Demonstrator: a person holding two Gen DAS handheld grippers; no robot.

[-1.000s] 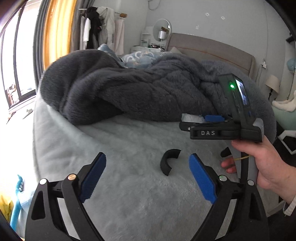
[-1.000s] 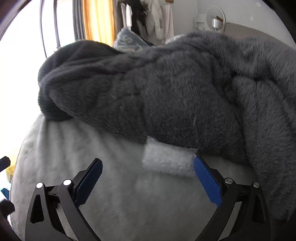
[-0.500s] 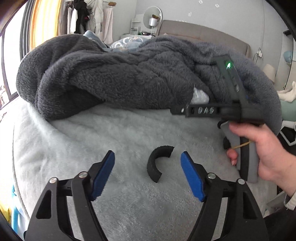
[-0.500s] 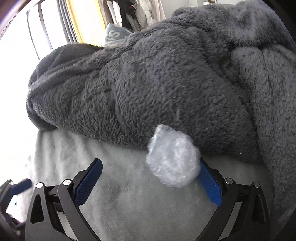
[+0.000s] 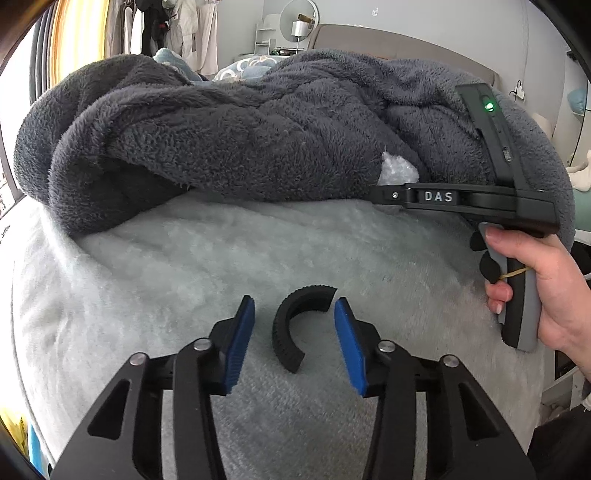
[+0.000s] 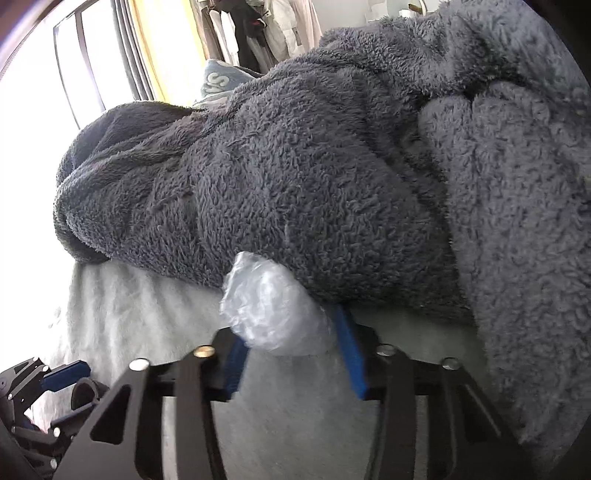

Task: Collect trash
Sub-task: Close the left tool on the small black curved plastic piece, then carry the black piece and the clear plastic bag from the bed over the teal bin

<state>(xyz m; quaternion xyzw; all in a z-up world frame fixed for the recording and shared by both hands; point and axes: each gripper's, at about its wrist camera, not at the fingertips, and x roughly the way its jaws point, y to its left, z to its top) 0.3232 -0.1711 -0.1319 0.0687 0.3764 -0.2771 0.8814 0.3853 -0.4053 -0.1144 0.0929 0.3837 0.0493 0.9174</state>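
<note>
A black curved plastic piece lies on the pale fluffy bed cover. My left gripper has its blue pads on either side of the piece, partly closed, not touching it. My right gripper is shut on a crumpled wad of clear plastic wrap, held tilted against the edge of the dark grey fleece blanket. In the left wrist view the right gripper shows at the right with the wad at its tip. The left gripper shows at the lower left of the right wrist view.
The grey blanket is heaped across the back of the bed. A headboard, a round mirror and hanging clothes stand behind. A window is at the left.
My right gripper closed on the plastic wad and lifted and tilted it. My left gripper moved forward around the black piece and narrowed its jaws.
</note>
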